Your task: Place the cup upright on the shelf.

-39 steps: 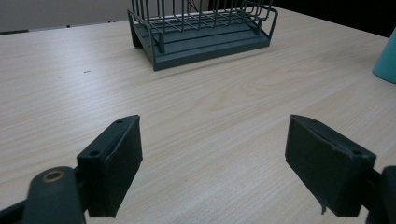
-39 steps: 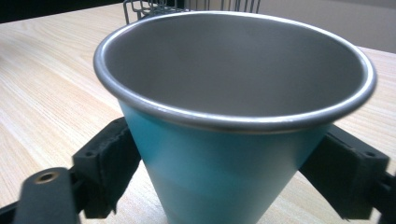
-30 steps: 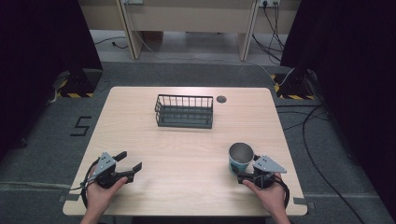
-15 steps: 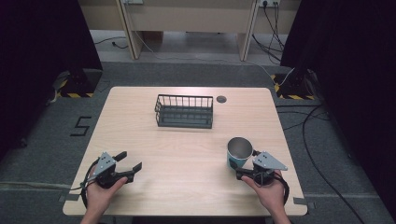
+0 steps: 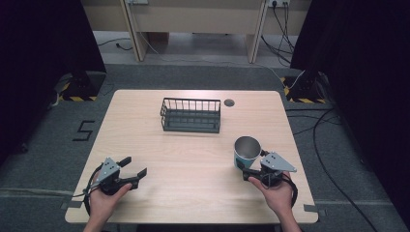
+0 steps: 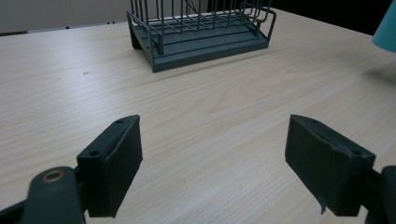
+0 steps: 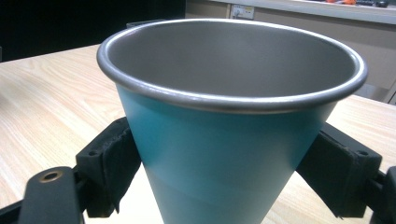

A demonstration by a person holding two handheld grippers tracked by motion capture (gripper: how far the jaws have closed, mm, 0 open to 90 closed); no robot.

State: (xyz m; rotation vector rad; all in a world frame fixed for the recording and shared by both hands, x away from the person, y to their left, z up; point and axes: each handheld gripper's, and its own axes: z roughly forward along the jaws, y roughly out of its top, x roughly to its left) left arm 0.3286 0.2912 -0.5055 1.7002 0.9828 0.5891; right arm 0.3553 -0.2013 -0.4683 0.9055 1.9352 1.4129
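Note:
A teal cup point(image 5: 246, 153) with a steel inside stands upright near the table's front right. My right gripper point(image 5: 250, 167) is shut on it: in the right gripper view both black pads press the cup point(image 7: 224, 140) on its lower sides, and the right gripper point(image 7: 224, 179) looks up at the rim. My left gripper point(image 5: 133, 166) rests at the front left, open, with nothing between its jaws. In the left gripper view the left gripper point(image 6: 215, 163) faces bare wood, and an edge of the cup point(image 6: 386, 28) shows at top right.
A dark wire basket point(image 5: 191, 116) stands empty at the table's middle back; it is also ahead in the left gripper view as the basket point(image 6: 201, 32). A round cable hole point(image 5: 229, 102) lies to its right. The wooden table point(image 5: 193, 193) has bare room between the hands.
The cup and my right gripper have shifted slightly forward and to the left, the cup seeming raised a little. The left gripper has stayed still.

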